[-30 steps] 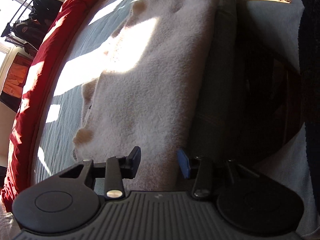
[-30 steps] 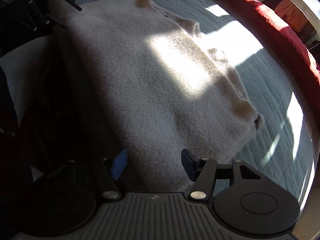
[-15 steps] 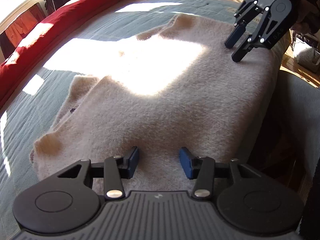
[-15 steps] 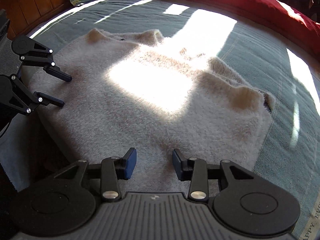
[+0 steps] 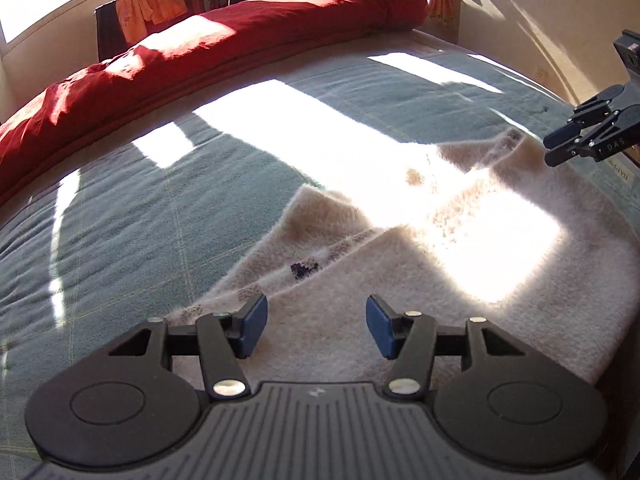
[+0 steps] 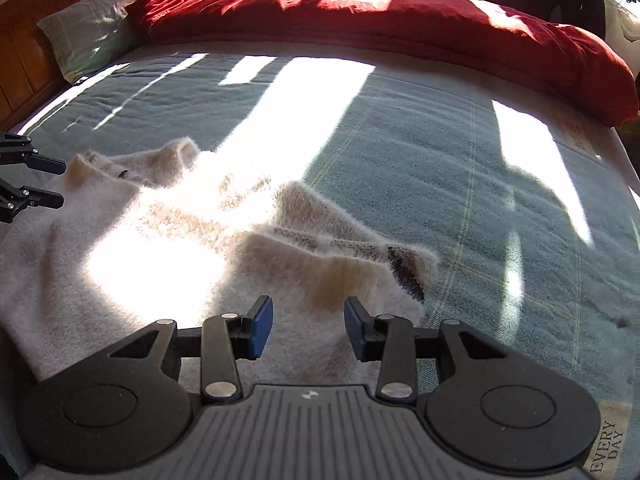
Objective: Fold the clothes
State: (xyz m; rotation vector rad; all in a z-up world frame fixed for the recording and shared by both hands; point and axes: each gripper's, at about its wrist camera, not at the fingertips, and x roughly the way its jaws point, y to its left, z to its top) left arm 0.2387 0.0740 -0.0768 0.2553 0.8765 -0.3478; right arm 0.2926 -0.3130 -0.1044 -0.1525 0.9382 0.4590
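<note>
While grippers hover, sweater (image 5: 420, 280) lies beneath.

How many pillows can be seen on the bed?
1: a grey-green fabric pillow lies at the bed's far left corner in the right wrist view, against the wooden headboard. The long red rolled duvet may hide others.

Fuzzy cream sweater (image 6: 168, 248) flat on grey-green bedspread (image 6: 460, 168), right gripper (image 6: 309, 326) above its near edge, blue pads apart, red duvet (image 6: 400, 20) behind, left gripper (image 6: 52, 182) at frame left.
</note>
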